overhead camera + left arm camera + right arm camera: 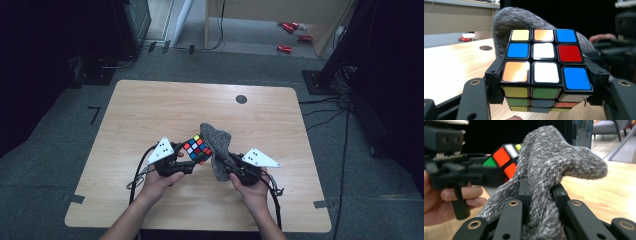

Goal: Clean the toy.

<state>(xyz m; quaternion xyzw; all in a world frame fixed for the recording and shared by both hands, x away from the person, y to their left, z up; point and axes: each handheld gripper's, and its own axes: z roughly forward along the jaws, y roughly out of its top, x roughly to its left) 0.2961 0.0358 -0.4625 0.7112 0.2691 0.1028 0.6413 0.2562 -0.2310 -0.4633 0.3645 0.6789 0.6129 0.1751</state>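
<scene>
Nearest the high camera are your two forearms, coming in from six o'clock over the front edge of the bench [150, 105].

The grey fuzzy cloth [216, 145] is the biggest thing you hold. Your right tongs [226, 165] are closed tight on its lower part, so it bunches between the jaws and stands up off the bench, its long axis running roughly from six to twelve o'clock and leaning a little toward eleven. In the right gripper view the cloth [549, 170] rises straight out of the jaws and flops over at the top.

The puzzle cube [197, 149] sits at nine o'clock from the cloth, touching it or just beside it. Your left tongs [192, 162] are clamped on its two opposite sides, lifted clear of the bench; the left gripper view shows the cube [541, 72] filling the jaws with the cloth [506, 27] right behind it.

That side-by-side contact looks like what the next move turns on: the cloth lies at three o'clock from the cube, so your right hand [252, 192] does the wiping. Both wrists are low, tongs aimed inward toward each other.
</scene>
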